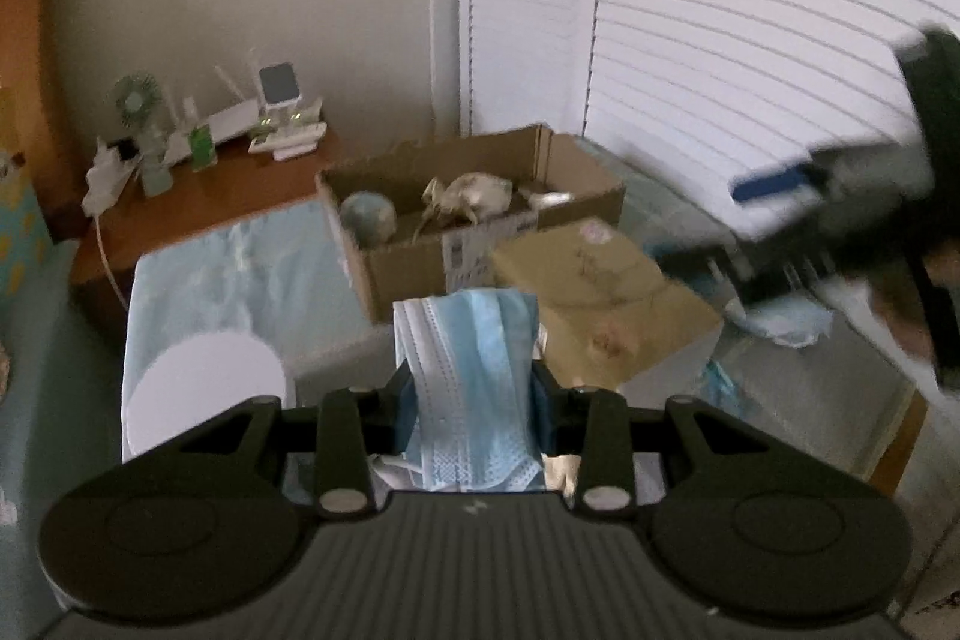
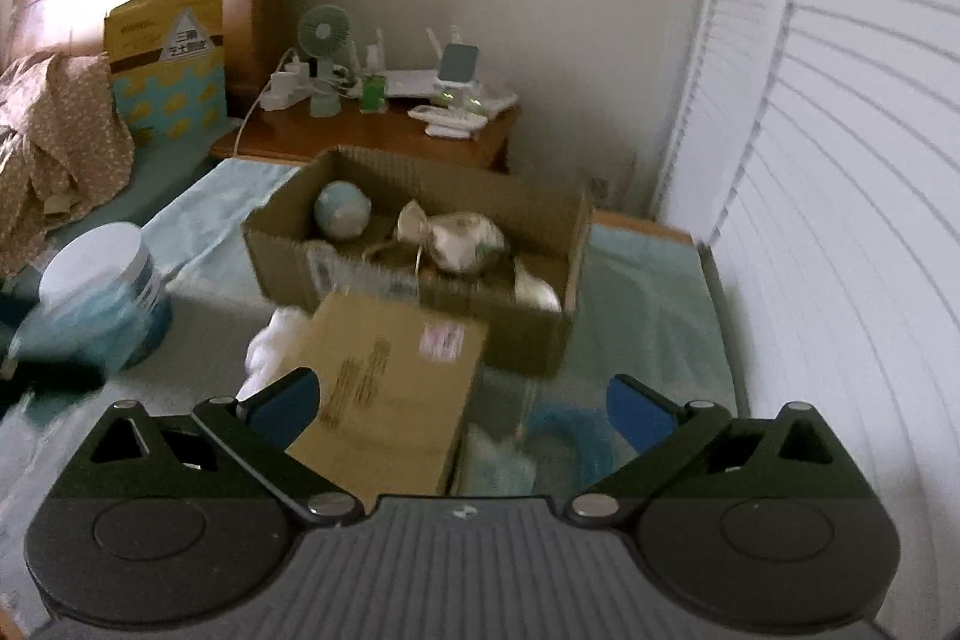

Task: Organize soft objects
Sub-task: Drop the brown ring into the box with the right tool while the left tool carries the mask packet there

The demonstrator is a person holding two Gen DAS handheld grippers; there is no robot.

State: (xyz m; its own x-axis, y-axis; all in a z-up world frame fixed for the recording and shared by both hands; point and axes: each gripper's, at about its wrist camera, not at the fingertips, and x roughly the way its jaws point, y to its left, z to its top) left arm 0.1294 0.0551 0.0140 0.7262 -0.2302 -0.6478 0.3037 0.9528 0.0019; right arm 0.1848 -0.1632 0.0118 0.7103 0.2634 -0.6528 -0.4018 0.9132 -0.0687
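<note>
My left gripper (image 1: 471,391) is shut on a folded stack of light blue face masks (image 1: 471,370) and holds it above the bed, in front of an open cardboard box (image 1: 474,214). The box (image 2: 414,268) holds a blue-white ball (image 2: 342,210), a cream drawstring pouch (image 2: 456,235) and a pale soft item. My right gripper (image 2: 462,403) is open and empty, low over a closed brown parcel (image 2: 390,388). It appears blurred at the right of the left wrist view (image 1: 852,196). White stuffing (image 2: 270,346) lies left of the parcel. More blue masks (image 2: 564,430) lie right of it.
A white-lidded tin (image 2: 108,292) stands on the bed at the left. A wooden nightstand (image 2: 372,130) with a small fan, router and chargers is behind the box. White blinds (image 2: 840,220) fill the right side. A headboard and patterned cloth (image 2: 54,142) are at the far left.
</note>
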